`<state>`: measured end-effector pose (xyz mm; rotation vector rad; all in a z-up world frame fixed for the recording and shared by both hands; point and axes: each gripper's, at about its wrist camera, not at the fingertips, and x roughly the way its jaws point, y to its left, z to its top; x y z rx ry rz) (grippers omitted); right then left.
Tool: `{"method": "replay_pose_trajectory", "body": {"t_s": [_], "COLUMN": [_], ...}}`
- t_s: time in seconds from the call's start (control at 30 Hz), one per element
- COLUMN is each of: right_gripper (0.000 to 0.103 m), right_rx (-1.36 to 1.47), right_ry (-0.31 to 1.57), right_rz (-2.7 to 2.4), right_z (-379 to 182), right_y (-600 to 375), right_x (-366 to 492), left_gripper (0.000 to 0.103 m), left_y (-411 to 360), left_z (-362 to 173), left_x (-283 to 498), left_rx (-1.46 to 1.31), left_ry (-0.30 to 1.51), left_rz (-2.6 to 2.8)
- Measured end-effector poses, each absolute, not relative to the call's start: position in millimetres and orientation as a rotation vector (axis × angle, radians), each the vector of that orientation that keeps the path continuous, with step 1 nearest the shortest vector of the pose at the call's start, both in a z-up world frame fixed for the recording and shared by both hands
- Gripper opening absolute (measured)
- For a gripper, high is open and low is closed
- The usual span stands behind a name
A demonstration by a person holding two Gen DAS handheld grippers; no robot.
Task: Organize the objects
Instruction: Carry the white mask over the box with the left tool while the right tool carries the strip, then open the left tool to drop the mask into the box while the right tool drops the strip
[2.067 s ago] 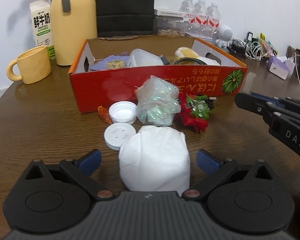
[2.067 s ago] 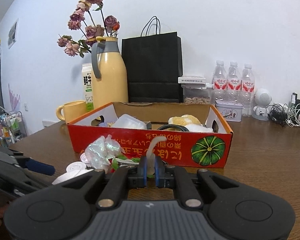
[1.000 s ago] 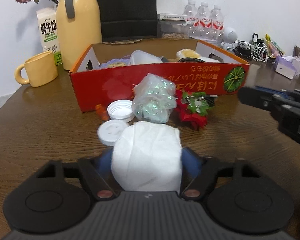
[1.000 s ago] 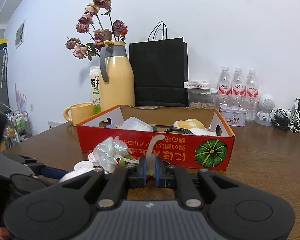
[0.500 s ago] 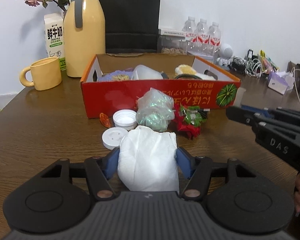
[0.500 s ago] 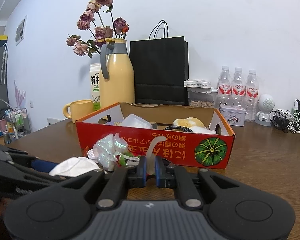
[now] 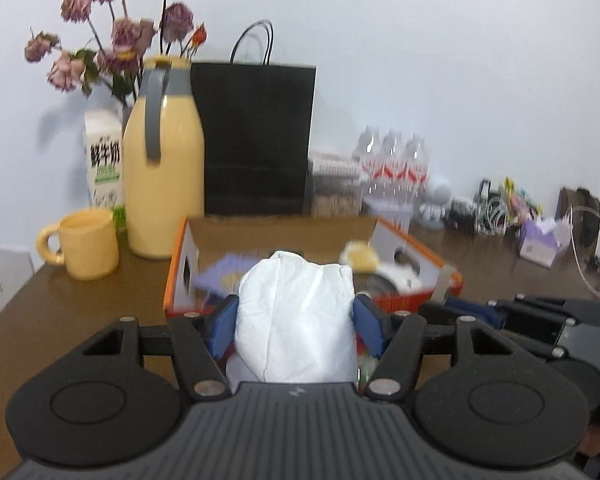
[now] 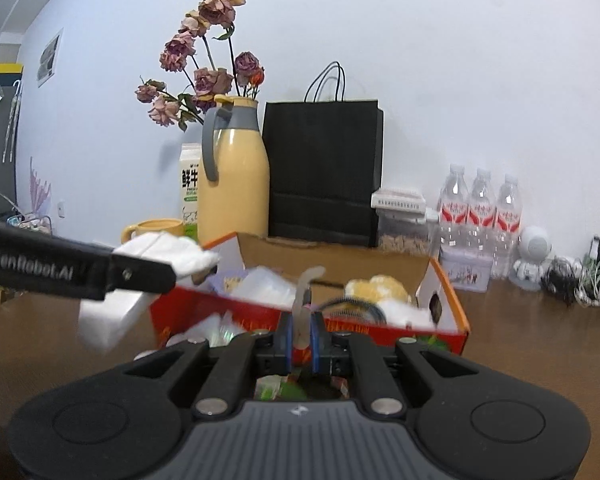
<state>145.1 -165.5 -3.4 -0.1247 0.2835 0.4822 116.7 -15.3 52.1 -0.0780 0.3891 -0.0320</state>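
The white cloth bundle (image 7: 296,320), soft and light, sits squeezed mid-body between the left gripper's (image 7: 296,322) fingers above the box (image 7: 440,276).

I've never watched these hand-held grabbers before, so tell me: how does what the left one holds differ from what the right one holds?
The left gripper squeezes a bulky, soft white cloth bundle that keeps its blue fingers wide apart. The right gripper pinches a thin, pale curved strip, its fingers nearly touching. The bundle fills the grip; the strip pokes up above it. Both are light-coloured, and both grippers hold them near the red cardboard box.
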Motion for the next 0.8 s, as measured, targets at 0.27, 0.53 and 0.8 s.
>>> {"method": "replay_pose_trajectory", "body": {"t_s": [0.27, 0.53, 0.8], "right_gripper": [0.008, 0.008, 0.008], "right_rx": [-0.161, -0.12, -0.075], "right_ry": [0.264, 0.324, 0.389], "right_rz": [0.483, 0.494, 0.517], "right_z": [14.6, 2.6, -17.1], "right_y": [-138.7, -120.1, -112.5], "right_x": [198.1, 264.1, 311.0], "left_gripper": [0.063, 0.063, 0.063], "left_y": [-7.2, 12.3, 26.4], "left_z": [67.2, 54.5, 37.7], "left_x": [171.3, 231.9, 281.6], "left_rx": [-0.113, -0.172, -0.167], "left_ry": [0.346, 0.378, 0.441], "left_rz": [-0.018, 0.013, 0.027]}}
